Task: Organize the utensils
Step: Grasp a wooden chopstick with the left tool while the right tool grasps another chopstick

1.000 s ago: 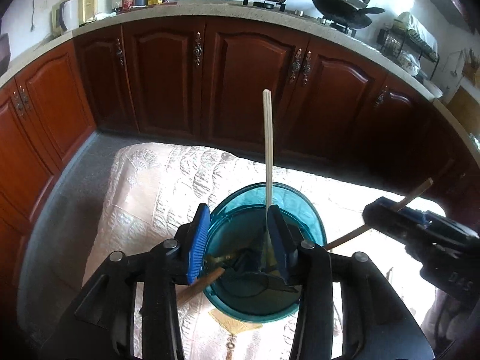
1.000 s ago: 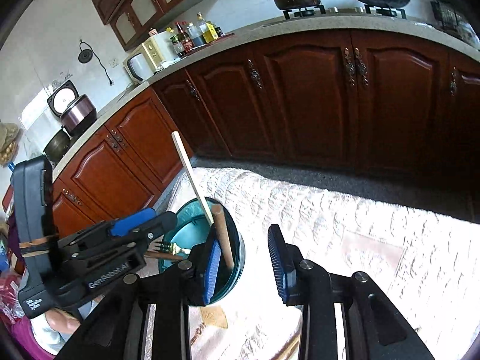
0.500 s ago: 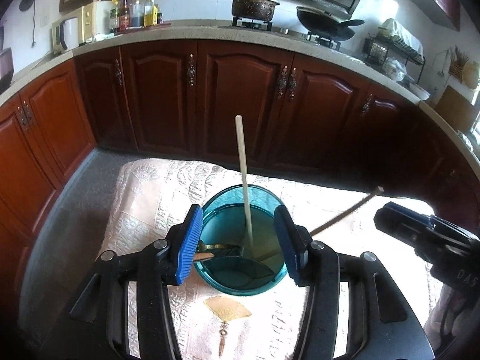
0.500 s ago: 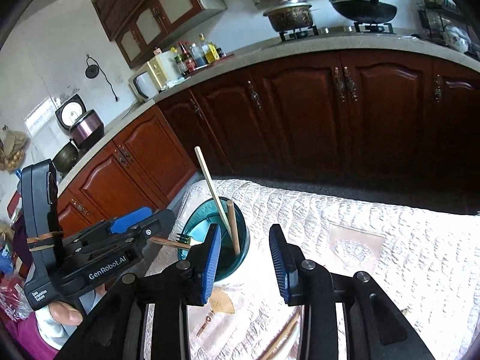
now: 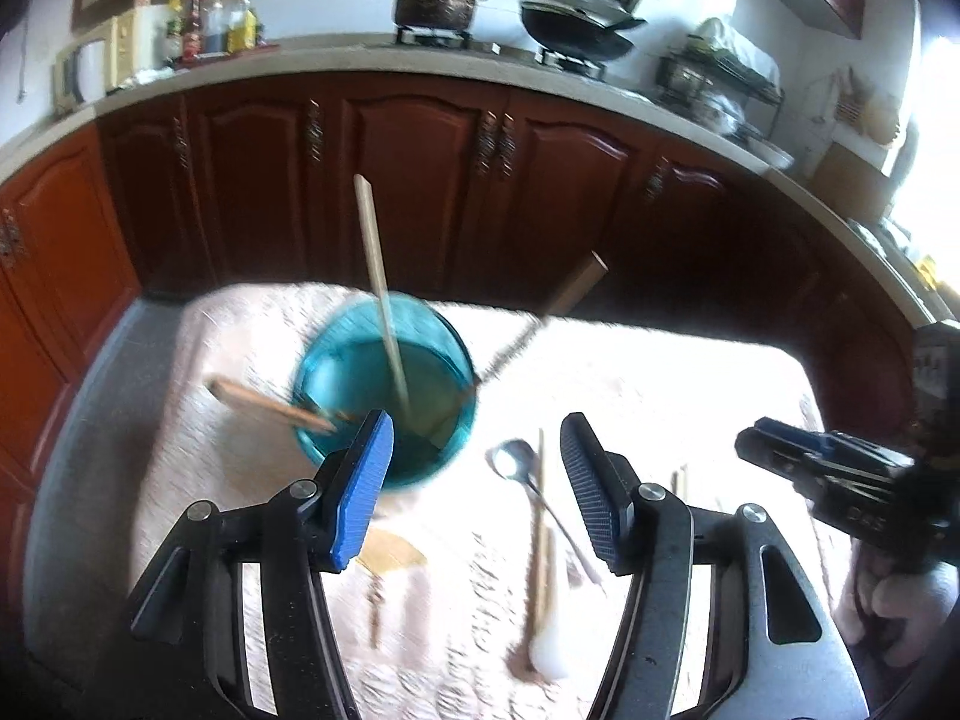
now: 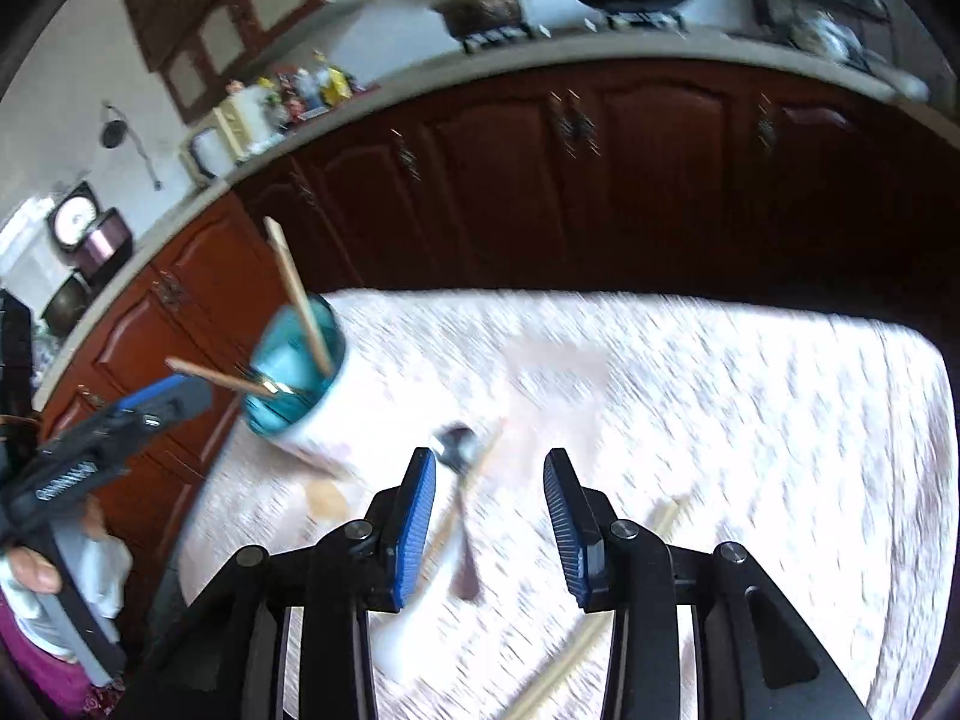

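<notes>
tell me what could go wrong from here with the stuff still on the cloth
The metal spoon lies crossed with a wooden chopstick, so the open left tongs might pinch both at once or flick one away.

The teal cup already holds long utensils leaning outward past its rim; a bump while adding more might tip it.

Both views are blurred, so aiming may be off.

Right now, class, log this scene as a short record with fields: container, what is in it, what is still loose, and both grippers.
container: teal cup on the cloth-covered table
in cup: several long wooden-handled utensils
loose on cloth: metal spoon, wooden stick
left gripper: open, empty
right gripper: open, empty, above the spoon
</notes>
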